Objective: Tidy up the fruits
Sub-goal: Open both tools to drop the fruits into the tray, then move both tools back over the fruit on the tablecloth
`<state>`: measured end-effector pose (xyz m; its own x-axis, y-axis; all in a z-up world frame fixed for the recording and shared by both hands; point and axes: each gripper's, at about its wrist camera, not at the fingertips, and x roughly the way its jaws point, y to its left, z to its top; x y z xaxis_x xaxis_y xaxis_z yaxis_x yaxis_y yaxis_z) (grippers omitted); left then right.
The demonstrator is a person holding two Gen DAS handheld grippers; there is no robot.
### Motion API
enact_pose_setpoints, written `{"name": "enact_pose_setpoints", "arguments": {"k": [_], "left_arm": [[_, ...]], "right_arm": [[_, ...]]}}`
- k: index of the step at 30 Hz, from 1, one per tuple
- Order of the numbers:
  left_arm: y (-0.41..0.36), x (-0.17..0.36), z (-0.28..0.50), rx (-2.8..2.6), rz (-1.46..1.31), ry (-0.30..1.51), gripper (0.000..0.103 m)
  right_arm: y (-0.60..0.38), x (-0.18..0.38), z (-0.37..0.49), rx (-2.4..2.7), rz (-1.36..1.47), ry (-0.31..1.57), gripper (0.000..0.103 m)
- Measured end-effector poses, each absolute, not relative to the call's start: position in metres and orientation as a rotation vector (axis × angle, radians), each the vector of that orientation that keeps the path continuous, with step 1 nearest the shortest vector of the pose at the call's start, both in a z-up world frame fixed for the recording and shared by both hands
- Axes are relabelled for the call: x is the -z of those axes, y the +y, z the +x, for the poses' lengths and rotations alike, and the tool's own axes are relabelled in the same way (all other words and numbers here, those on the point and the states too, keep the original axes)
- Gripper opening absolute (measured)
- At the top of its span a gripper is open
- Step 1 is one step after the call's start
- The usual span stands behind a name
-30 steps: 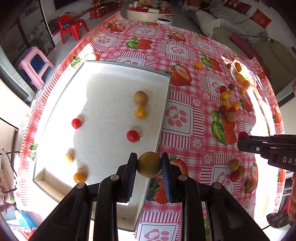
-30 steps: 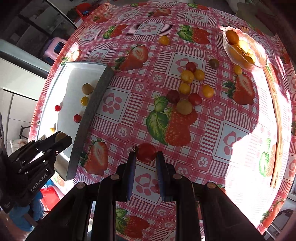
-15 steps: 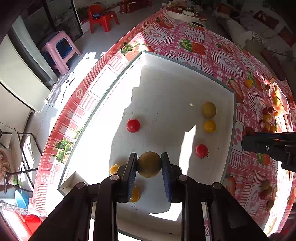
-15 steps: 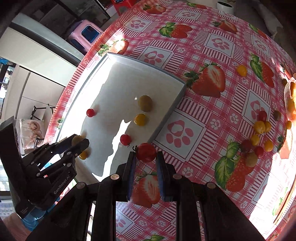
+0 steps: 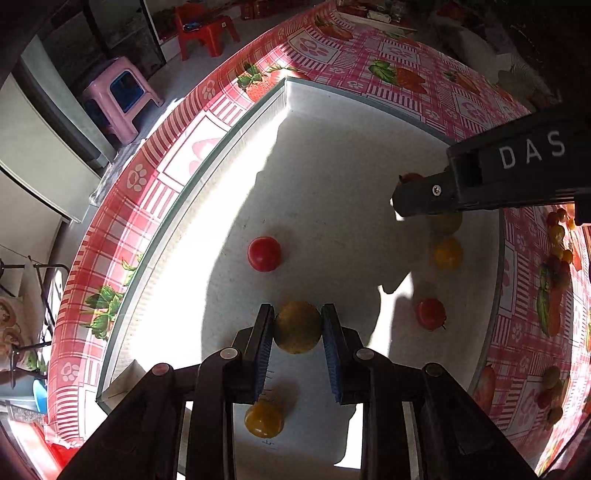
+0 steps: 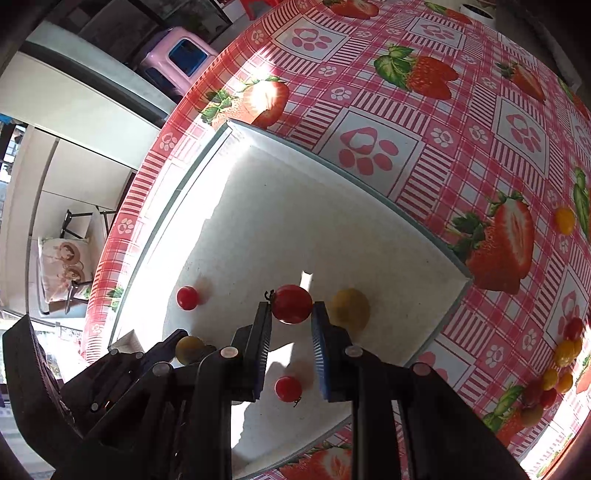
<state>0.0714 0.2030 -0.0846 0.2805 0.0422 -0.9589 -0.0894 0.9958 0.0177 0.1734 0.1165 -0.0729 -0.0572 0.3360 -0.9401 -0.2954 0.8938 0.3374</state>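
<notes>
My left gripper (image 5: 297, 326) is shut on a yellow-green fruit (image 5: 297, 327) and holds it over the near part of the white tray (image 5: 332, 166). My right gripper (image 6: 290, 306) is shut on a red tomato (image 6: 291, 303) over the same tray (image 6: 295, 221); its fingers also show in the left wrist view (image 5: 421, 195). On the tray lie a red tomato (image 5: 263, 253), another red tomato (image 5: 430, 313), a yellow tomato (image 5: 447, 253), a greenish fruit (image 5: 445, 221) and an orange tomato (image 5: 263, 418).
Loose tomatoes lie on the strawberry tablecloth at the right (image 6: 563, 354), one yellow one farther off (image 6: 565, 220). The table edge is close on the left (image 5: 122, 206). A pink stool (image 5: 122, 94) and a red chair (image 5: 205, 29) stand on the floor beyond.
Both grippers have moved left over the tray with their fruits still held. The right gripper now hangs above the tray's far right part.
</notes>
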Motion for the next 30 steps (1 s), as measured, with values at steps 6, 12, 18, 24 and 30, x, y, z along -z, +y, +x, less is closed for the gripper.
{"name": "enact_pose_setpoints", "arguments": {"k": [6, 12, 18, 24, 30], "left_arm": [[0.201, 0.086, 0.072, -0.090, -0.027, 1.275, 0.028], [0.199, 0.086, 0.072, -0.094, 0.002, 1.269, 0.043], [0.201, 0.081, 0.069, -0.120, 0.015, 1.254, 0.074], [0.198, 0.079, 0.066, -0.116, 0.039, 1.270, 0.074], [0.189, 0.070, 0.058, -0.103, 0.073, 1.275, 0.074]], "right_arm": [[0.132, 0.092, 0.179, -0.508, -0.008, 1.577, 0.025], [0.141, 0.092, 0.179, -0.525, -0.034, 1.569, 0.025], [0.131, 0.088, 0.184, -0.518, -0.019, 1.555, 0.046], [0.115, 0.072, 0.186, -0.535, 0.074, 1.528, 0.082], [0.095, 0.050, 0.184, -0.530, 0.142, 1.496, 0.082]]}}
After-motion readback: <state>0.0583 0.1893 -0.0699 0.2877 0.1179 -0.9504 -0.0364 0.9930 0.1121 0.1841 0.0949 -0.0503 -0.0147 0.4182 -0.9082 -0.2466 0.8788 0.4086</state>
